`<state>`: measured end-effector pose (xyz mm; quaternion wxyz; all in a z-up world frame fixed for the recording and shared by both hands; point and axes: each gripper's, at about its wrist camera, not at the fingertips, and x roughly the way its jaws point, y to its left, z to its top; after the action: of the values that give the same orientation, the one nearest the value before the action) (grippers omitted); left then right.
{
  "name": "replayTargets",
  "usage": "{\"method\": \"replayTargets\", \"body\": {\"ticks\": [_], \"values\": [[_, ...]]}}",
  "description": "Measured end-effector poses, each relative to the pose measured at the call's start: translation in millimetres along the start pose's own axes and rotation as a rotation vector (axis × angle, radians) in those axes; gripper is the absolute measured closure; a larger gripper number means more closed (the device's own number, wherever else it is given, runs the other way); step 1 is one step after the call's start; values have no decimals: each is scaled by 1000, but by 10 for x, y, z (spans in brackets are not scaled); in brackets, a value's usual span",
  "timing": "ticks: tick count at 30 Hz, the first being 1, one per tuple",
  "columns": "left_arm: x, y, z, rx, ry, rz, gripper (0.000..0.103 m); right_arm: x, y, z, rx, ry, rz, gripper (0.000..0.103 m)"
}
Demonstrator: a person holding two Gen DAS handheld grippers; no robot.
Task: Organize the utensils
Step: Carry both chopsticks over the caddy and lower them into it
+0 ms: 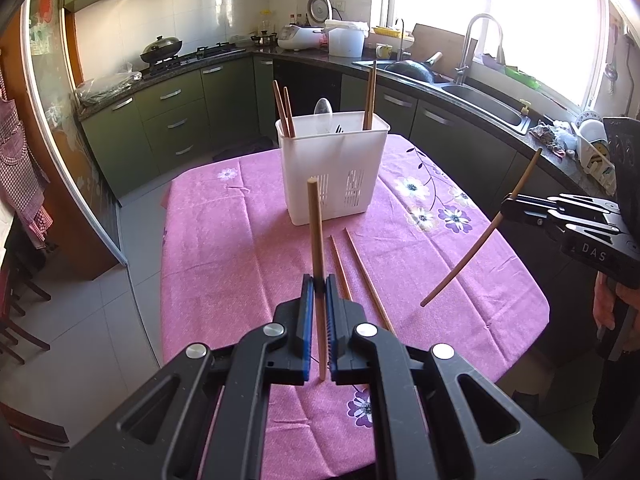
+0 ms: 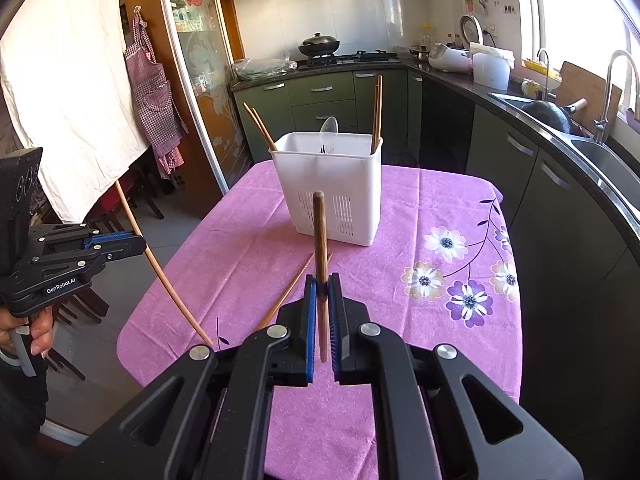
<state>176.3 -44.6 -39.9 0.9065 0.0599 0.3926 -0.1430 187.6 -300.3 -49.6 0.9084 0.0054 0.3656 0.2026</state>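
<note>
A white slotted utensil holder (image 1: 332, 172) (image 2: 338, 196) stands on the pink flowered tablecloth (image 1: 224, 264) (image 2: 400, 264), with several chopsticks and a spoon in it. My left gripper (image 1: 319, 282) is shut on a wooden chopstick (image 1: 314, 224) that stands upright, short of the holder. My right gripper (image 2: 322, 282) is shut on a darker chopstick (image 2: 320, 236), also upright. In the left wrist view the right gripper (image 1: 505, 205) appears at the right with its chopstick slanting down. In the right wrist view the left gripper (image 2: 138, 246) shows at the left. Two loose chopsticks (image 1: 362, 268) (image 2: 292, 286) lie on the cloth.
Dark green kitchen cabinets and a counter with a sink (image 1: 484, 104) (image 2: 600, 160) run behind and to the right of the table. A stove with a wok (image 2: 320, 46) is at the back. Chairs (image 1: 16, 304) stand on the left. A person's hand (image 2: 36, 336) holds the left gripper's handle.
</note>
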Motion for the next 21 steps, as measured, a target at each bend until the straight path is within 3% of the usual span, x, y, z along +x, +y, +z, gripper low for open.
{"method": "replayTargets", "body": {"ticks": [13, 21], "values": [[24, -49, 136, 8, -4, -10, 97, 13, 74, 163, -24, 2, 39, 96], [-58, -112, 391, 25, -28, -23, 97, -28, 122, 433, -53, -6, 59, 96]]}}
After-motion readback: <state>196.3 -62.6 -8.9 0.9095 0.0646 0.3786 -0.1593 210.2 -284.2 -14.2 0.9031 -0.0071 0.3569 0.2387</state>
